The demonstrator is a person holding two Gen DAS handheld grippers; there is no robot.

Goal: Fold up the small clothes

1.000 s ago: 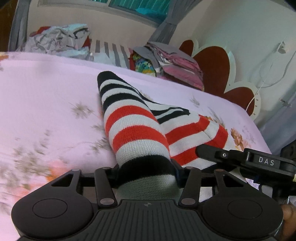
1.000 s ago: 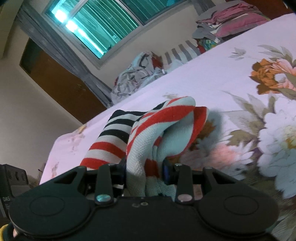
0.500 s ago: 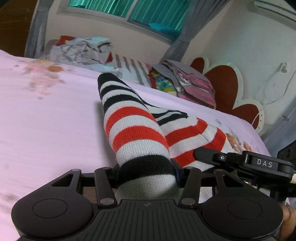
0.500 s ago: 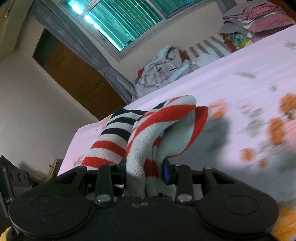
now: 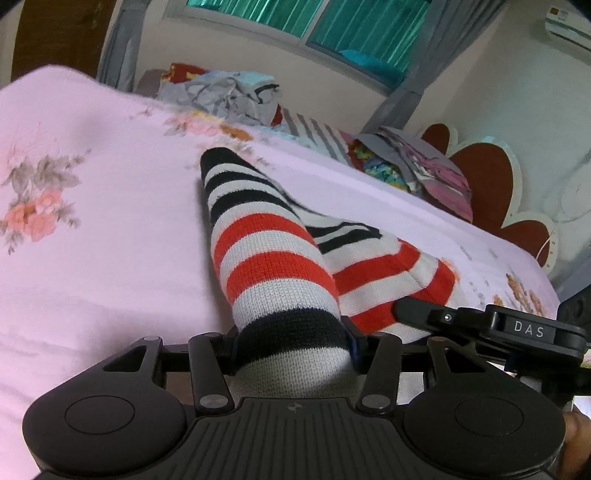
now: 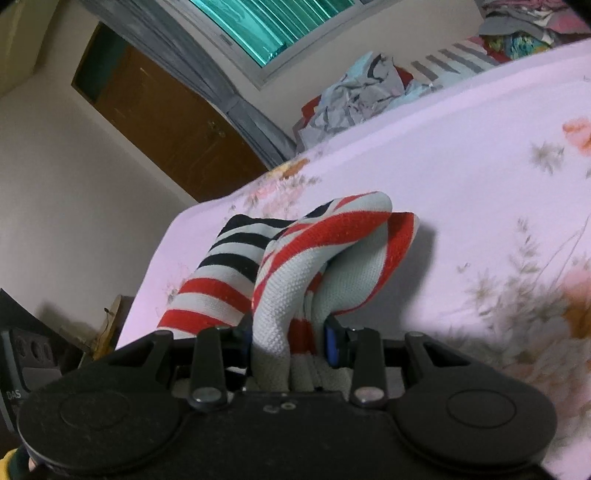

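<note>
A knitted garment with red, black and white stripes (image 5: 280, 258) is bunched up and held off the pink floral bedsheet (image 5: 103, 229) by both grippers. My left gripper (image 5: 293, 341) is shut on its black-and-white end, with the cloth rising forward as a rounded roll. My right gripper (image 6: 288, 338) is shut on a thick fold of the same striped garment (image 6: 306, 258), which arches over with its pale inside showing. The right gripper's black body (image 5: 491, 326) shows at the right of the left wrist view, close beside the cloth.
At the bed's far side lie a crumpled grey-blue clothes heap (image 5: 229, 96) and a stack of folded clothes (image 5: 417, 170) by the red scalloped headboard (image 5: 491, 184). A brown door (image 6: 162, 110) and a curtained window (image 6: 273, 26) stand beyond the bed's left edge.
Both grippers have carried the striped garment sideways across the bed toward its left edge; the door and bed edge have come into view. The grips have not altered.
</note>
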